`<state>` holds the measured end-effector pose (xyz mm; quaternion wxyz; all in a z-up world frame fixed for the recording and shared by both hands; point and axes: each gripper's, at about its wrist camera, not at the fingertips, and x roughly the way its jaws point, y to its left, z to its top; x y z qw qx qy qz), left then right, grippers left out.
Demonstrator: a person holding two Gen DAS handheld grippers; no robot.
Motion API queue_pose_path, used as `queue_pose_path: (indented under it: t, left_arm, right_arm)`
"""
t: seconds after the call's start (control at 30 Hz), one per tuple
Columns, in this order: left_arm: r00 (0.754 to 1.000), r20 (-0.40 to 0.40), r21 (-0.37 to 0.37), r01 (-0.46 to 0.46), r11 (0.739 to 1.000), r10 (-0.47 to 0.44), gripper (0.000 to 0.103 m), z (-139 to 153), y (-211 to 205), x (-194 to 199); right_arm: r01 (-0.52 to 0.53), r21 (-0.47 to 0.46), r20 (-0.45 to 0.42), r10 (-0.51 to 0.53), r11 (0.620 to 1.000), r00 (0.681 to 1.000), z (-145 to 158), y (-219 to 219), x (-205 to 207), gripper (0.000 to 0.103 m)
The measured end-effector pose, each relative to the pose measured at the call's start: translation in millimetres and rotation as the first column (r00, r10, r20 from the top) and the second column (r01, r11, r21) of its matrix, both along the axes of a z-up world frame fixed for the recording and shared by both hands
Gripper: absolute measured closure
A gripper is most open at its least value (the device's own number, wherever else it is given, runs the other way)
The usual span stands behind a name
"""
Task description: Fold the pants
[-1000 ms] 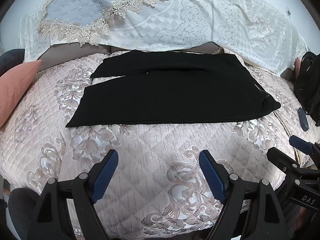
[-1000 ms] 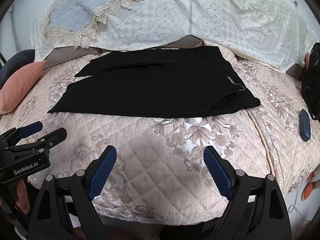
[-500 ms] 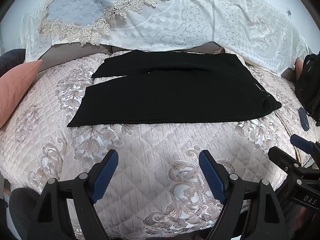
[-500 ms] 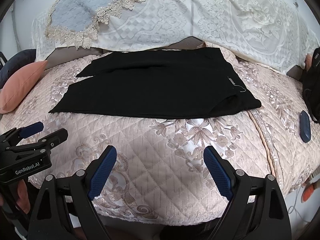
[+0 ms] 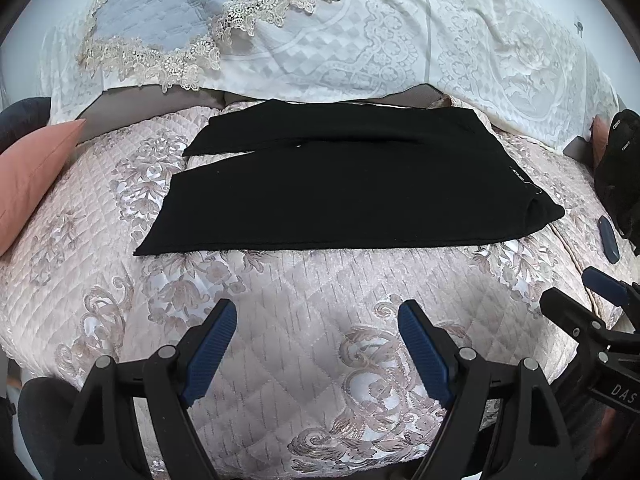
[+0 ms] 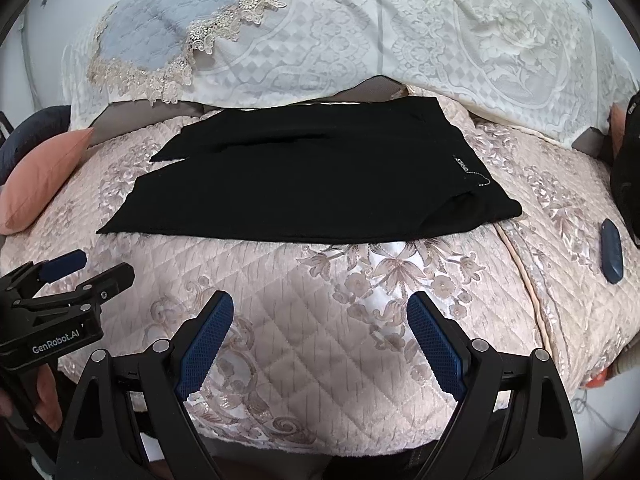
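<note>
**A:** Pants, where are they in your left view?

**B:** Spread flat and black across the middle of the bed, waistband toward its right edge, leg hems toward the left edge. My left claw hangs over the near edge with its fingers spread and nothing between them. I judge the folding hardly begun: the two legs lie side by side, overlapping a little, and no cross fold shows.

**A:** Anything around them there?

**B:** A pink cushion at the left edge, a lace cover along the far edge, a dark bag and a small blue case by the right edge. Nothing lies on the cloth itself.

**A:** And the right view?

**B:** Same pants, well apart from my right claw, which is also spread and empty near the front edge. The blue case sits just beyond the waistband corner; I'd guess it could snag a sweep that way. Every fold is left to do.
</note>
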<state>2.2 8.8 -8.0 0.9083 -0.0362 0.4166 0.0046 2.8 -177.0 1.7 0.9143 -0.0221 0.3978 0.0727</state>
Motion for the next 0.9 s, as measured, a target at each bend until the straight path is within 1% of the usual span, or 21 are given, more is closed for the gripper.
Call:
queue_pose_path:
  t: [0.5,0.7,0.8,0.87,0.9]
  left_arm:
    - [1.000,0.017,0.032,0.006,0.999,-0.006,0.018,0,-3,2]
    - [1.000,0.014,0.017,0.011,1.000,-0.012,0.018,-4,-3,4]
    - [1.000,0.015,-0.023,0.016,1.000,-0.015,0.018,-7,1,7]
    - [1.000,0.006,-0.095,0.012,0.995,-0.012,0.018,-12,8,12]
    - [1.000,0.003,-0.113,0.007,0.994,-0.006,0.019,-15,11,14]
  right_arm:
    - [-0.006,-0.003,-0.006,0.006,1.000,1.000,-4,-1,4,0.014]
    - [-0.008,0.001,-0.009,0.008,1.000,1.000,-5,-2,5,0.014]
    - [-0.010,0.007,-0.013,0.011,1.000,1.000,-8,-4,7,0.014]
    - [-0.009,0.022,-0.020,0.009,1.000,1.000,-12,-7,10,0.014]
    - [-0.008,0.027,-0.021,0.009,1.000,1.000,-13,-8,11,0.015]
